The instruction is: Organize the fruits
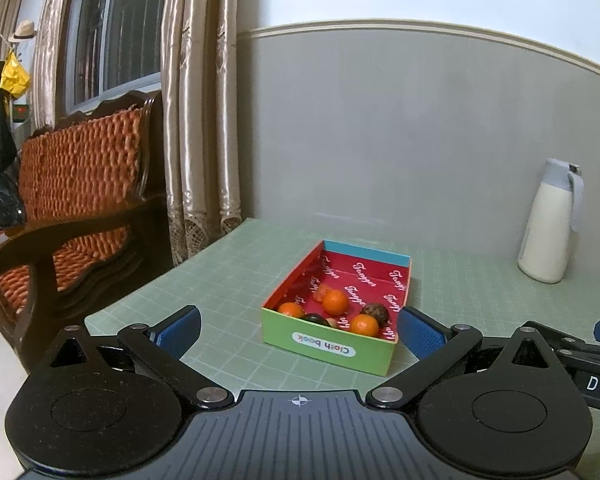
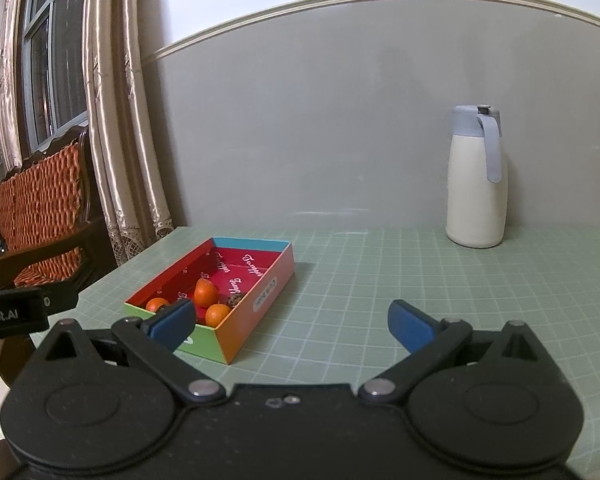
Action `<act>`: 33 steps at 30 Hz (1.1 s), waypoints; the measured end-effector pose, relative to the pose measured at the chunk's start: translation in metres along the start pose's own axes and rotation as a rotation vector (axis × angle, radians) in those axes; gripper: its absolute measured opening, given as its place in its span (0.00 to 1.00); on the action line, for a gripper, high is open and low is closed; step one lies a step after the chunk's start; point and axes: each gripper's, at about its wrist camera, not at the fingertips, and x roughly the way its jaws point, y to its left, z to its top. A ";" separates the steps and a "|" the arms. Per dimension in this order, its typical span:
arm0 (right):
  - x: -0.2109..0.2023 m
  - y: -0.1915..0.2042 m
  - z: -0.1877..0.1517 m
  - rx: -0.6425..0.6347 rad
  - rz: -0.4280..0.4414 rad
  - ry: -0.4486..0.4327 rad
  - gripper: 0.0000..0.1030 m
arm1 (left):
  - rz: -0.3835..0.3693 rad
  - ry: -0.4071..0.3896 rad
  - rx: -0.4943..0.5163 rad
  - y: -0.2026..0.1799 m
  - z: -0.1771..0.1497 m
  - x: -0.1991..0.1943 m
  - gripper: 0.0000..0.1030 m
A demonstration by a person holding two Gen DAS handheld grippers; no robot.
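Left gripper (image 1: 300, 330) spread wide with nothing between its blue pads, held low over a green gridded mat (image 1: 228, 280). Straight ahead of it and just beyond the fingertips, a shallow box (image 1: 332, 346) with a red printed lining, green near wall and blue far wall. Inside, bunched at the near end: three oranges (image 1: 335, 302), a dark round fruit (image 1: 375, 313) at the right, another dark one against the near wall – far half of the box bare.

Right gripper (image 2: 288, 322) likewise wide open and empty, facing bare mat. Box (image 2: 256, 312) off to its left, near corner just beside the left pad (image 2: 172, 320), which overlaps the box's near end in this view; touching or not, cannot tell. Oranges (image 2: 204, 294) visible behind that pad.

Well apart at the back right against the grey wall – a white jug (image 2: 476, 196) with a pale blue lid and handle. Left of the table, a wooden chair (image 1: 76, 184) with an orange woven cushion, and curtains (image 1: 200, 120).
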 end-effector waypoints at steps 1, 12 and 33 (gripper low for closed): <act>0.000 0.001 0.000 -0.002 0.000 0.000 1.00 | 0.000 0.000 0.002 0.000 0.000 0.000 1.00; 0.003 0.006 0.001 -0.013 0.003 0.004 1.00 | -0.009 -0.002 0.003 0.000 0.002 0.001 1.00; 0.009 0.012 0.003 -0.024 0.002 0.012 1.00 | -0.022 0.003 0.012 -0.002 0.001 0.006 1.00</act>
